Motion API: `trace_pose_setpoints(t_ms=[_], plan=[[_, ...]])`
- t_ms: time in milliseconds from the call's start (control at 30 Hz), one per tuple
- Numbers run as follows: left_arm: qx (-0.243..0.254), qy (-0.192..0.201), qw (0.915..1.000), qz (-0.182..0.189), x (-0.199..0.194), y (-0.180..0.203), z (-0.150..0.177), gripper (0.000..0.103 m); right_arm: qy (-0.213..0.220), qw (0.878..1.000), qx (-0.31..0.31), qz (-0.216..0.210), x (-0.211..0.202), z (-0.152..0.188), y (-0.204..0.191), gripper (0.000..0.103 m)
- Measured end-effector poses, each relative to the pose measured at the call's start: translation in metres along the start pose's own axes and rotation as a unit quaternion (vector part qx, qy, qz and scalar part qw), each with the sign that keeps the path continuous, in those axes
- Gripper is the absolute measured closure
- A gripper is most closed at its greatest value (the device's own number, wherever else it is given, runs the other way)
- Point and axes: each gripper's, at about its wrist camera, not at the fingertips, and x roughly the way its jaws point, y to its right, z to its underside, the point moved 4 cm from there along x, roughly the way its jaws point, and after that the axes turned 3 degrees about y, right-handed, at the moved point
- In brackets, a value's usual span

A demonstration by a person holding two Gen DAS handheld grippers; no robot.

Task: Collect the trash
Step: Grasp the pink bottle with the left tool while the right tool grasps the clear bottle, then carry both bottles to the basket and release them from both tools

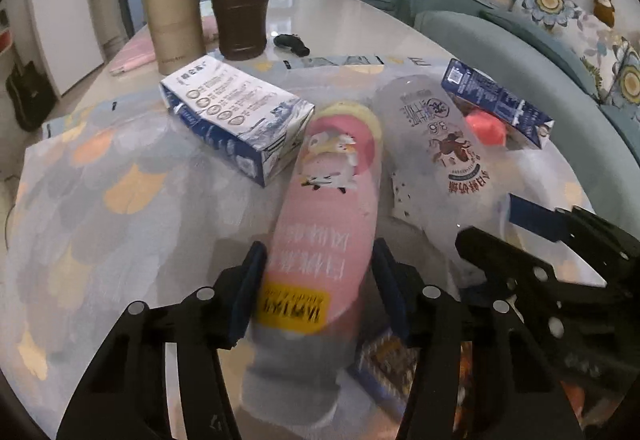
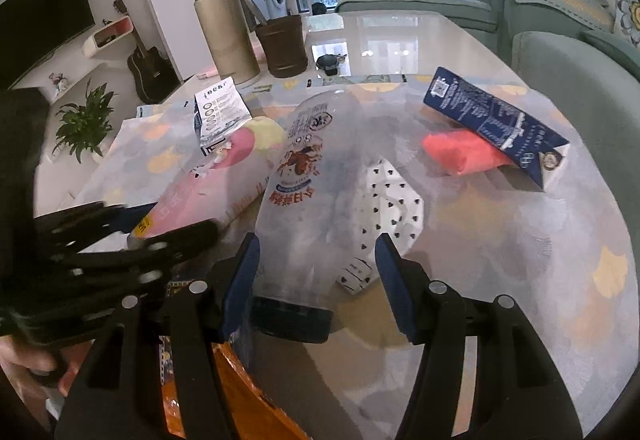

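My left gripper (image 1: 318, 264) is shut on a pink-labelled plastic bottle (image 1: 328, 207) lying on the cloth-covered table; the bottle also shows in the right wrist view (image 2: 208, 191). My right gripper (image 2: 316, 264) is open, its fingers either side of a clear milk bottle (image 2: 308, 191) with a dark cap (image 2: 290, 324); the left finger is close to it, the right finger apart. The clear bottle shows in the left wrist view (image 1: 440, 143). A white carton (image 1: 236, 115), a dark blue carton (image 2: 496, 123) over a red wrapper (image 2: 460, 153), and spotted paper (image 2: 396, 207) lie around.
A gold thermos (image 1: 174, 3), a brown cup (image 1: 240, 23) and a black key fob (image 1: 292, 43) stand at the table's far end. An orange packet (image 2: 224, 400) lies at the near edge. A teal sofa (image 1: 500, 39) borders the right side.
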Motion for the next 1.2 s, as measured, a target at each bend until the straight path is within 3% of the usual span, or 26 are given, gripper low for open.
trace_pose_setpoints(t_ms=[167,233,533,733,800,1033,1133,1200], plan=[[-0.036,0.022,0.9990,0.014,-0.003,-0.003,0.002,0.054,-0.002,1.000,0.017,-0.008,0.006,-0.005,0.004,0.047],[-0.046,0.029,0.9983,0.019,-0.004,-0.005,0.003,0.056,-0.006,0.999,0.025,-0.021,0.008,-0.005,0.007,0.053],[-0.087,0.056,0.9944,0.020,-0.037,-0.011,0.008,0.057,-0.012,0.999,0.037,-0.017,-0.028,0.010,0.032,0.054],[-0.090,0.056,0.9941,0.023,-0.050,-0.001,0.018,0.057,-0.046,0.998,0.027,0.018,-0.072,0.051,0.060,0.053],[-0.084,0.049,0.9951,0.018,-0.048,0.003,0.023,0.057,-0.046,0.998,0.042,0.012,-0.086,0.064,0.070,0.053],[-0.067,0.045,0.9967,-0.009,-0.043,0.003,0.024,0.054,-0.043,0.996,0.062,0.057,-0.088,0.050,0.081,0.026],[-0.069,0.053,0.9960,-0.022,-0.040,0.002,0.025,0.041,-0.044,0.993,0.056,0.090,-0.074,0.042,0.079,0.026],[-0.072,0.052,0.9955,-0.031,-0.036,0.002,0.027,0.040,-0.044,0.993,0.056,0.094,-0.064,0.039,0.080,0.026]])
